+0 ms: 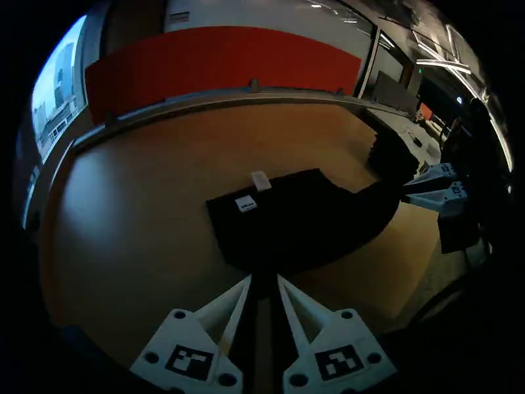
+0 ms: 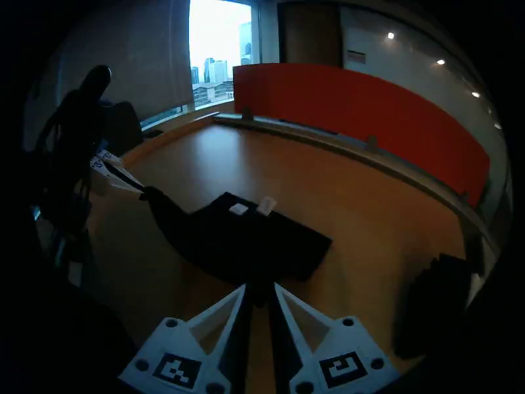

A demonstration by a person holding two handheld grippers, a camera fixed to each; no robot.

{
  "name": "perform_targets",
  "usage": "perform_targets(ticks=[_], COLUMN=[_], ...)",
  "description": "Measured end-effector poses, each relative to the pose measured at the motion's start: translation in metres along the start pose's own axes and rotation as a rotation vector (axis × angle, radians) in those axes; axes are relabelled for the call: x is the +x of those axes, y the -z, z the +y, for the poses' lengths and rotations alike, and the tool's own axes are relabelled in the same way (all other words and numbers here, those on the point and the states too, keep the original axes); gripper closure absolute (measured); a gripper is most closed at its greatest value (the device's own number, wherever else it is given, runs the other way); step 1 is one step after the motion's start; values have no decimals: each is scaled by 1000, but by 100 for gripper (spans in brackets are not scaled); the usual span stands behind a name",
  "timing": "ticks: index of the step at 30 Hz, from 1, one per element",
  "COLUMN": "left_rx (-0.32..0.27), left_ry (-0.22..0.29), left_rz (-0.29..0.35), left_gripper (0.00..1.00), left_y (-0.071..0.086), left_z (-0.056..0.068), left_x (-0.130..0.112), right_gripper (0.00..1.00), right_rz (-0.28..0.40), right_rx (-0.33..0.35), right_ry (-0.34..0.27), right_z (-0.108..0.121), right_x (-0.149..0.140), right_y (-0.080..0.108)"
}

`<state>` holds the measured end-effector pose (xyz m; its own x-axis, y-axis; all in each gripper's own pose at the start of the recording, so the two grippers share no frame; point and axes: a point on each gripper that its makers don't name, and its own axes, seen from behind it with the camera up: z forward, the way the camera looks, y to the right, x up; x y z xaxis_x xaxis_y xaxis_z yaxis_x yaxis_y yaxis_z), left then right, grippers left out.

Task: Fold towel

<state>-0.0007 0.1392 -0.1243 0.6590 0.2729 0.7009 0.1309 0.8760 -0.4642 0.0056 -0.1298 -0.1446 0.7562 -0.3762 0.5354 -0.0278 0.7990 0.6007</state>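
Note:
A black towel (image 1: 295, 217) lies partly flat on the wooden table (image 1: 144, 210), with two white tags (image 1: 246, 203) near its far edge. My left gripper (image 1: 264, 281) is shut on the towel's near corner, and dark cloth runs down between its fingers. In the left gripper view the right gripper (image 1: 408, 190) pinches another corner at the far right, lifting it into a stretched point. The right gripper view shows my right gripper (image 2: 260, 289) shut on the towel (image 2: 249, 243). There the left gripper (image 2: 134, 186) holds the raised corner at the far left.
A red partition (image 1: 216, 59) runs along the table's far edge, with a window (image 2: 220, 52) beyond it. A dark bundle (image 2: 430, 308) sits on the table to the right of my right gripper. A person's dark shape (image 2: 72, 144) stands behind the left gripper.

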Motion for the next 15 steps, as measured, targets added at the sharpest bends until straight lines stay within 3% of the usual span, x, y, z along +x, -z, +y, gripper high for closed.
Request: perform_targets(ticks=[15], left_rx=[7], left_ry=[15], left_rz=[25], left_gripper=[89], left_y=[-23], left_z=[-8], left_x=[24], right_gripper=[84], right_rz=[-19], right_rx=[-23], right_ry=[32], right_z=[22], right_x=[9], right_y=[-20])
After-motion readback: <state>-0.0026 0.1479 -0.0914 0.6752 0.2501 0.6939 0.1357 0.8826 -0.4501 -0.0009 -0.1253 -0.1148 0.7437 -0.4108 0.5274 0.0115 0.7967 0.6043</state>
